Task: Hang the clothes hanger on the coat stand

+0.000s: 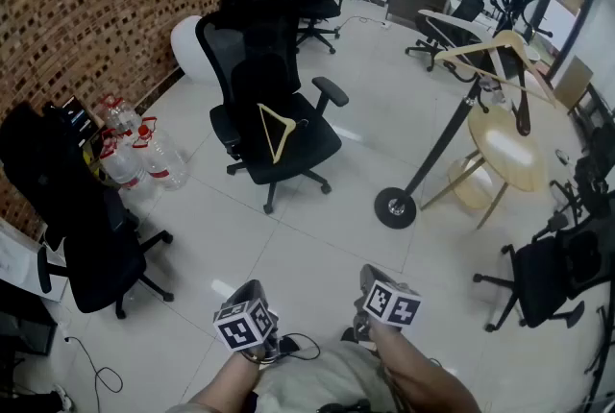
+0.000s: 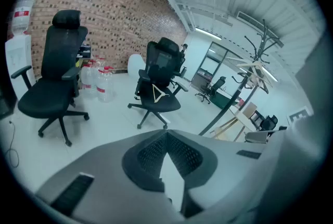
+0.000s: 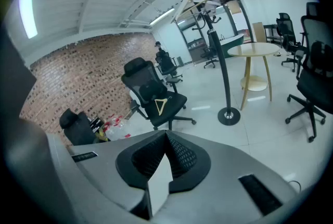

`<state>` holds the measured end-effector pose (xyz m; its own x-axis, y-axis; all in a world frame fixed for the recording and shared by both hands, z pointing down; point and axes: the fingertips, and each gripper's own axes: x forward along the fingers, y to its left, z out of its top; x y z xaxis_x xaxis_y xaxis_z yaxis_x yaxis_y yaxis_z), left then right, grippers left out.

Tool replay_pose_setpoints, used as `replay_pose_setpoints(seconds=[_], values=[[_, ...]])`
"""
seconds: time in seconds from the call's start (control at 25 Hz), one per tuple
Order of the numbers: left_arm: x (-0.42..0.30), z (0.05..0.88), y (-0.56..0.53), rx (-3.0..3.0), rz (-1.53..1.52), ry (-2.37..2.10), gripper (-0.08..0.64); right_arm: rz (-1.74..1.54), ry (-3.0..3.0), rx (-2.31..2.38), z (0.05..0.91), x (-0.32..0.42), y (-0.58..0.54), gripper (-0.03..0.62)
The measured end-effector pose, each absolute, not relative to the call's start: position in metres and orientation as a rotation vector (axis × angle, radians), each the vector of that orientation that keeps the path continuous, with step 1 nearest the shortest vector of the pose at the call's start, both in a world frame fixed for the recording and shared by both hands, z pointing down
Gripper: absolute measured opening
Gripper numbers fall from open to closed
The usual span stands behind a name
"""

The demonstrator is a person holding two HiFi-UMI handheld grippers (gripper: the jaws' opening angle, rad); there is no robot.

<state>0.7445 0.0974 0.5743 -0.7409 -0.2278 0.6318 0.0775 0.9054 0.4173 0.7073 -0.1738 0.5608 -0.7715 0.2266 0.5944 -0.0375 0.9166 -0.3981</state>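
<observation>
A light wooden clothes hanger [image 1: 276,130] lies on the seat of a black office chair [image 1: 274,94], also seen from the left gripper view [image 2: 157,94] and the right gripper view [image 3: 162,106]. The black coat stand [image 1: 452,128] leans up from its round base [image 1: 395,207], right of the chair. A second wooden hanger [image 1: 500,51] hangs on its hooks. My left gripper [image 1: 252,290] and right gripper [image 1: 371,277] are low at the near edge, far from chair and stand. Both are shut with nothing between their jaws [image 2: 166,135] [image 3: 165,135].
Another black chair [image 1: 86,219] stands at the left by several water bottles [image 1: 144,157] and the brick wall [image 1: 86,8]. A round wooden table [image 1: 509,152] sits behind the stand. More black chairs [image 1: 562,272] crowd the right edge.
</observation>
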Motion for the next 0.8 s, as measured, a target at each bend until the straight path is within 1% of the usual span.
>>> replay_pose_setpoints(seconds=[0.2, 0.36, 0.52, 0.68, 0.76, 0.8], values=[[0.726, 0.538, 0.131, 0.228, -0.413, -2.453, 0.012, 0.416, -2.468, -0.23, 0.533, 0.697, -0.109, 0.0], [0.702, 0.507, 0.158, 0.215, -0.393, -2.528, 0.012, 0.319, -2.536, -0.342, 0.501, 0.665, -0.064, 0.0], [0.666, 0.485, 0.18, 0.217, -0.385, -2.6, 0.012, 0.267, -2.609, -0.413, 0.481, 0.616, -0.029, 0.0], [0.615, 0.475, 0.178, 0.186, -0.374, -2.649, 0.016, 0.245, -2.649, -0.461, 0.481, 0.553, -0.023, 0.0], [0.587, 0.475, 0.17, 0.168, -0.356, -2.667, 0.057, 0.255, -2.652, -0.479, 0.488, 0.521, -0.027, 0.0], [0.573, 0.475, 0.166, 0.161, -0.342, -2.673, 0.058, 0.26, -2.652, -0.488, 0.492, 0.506, -0.029, 0.0]])
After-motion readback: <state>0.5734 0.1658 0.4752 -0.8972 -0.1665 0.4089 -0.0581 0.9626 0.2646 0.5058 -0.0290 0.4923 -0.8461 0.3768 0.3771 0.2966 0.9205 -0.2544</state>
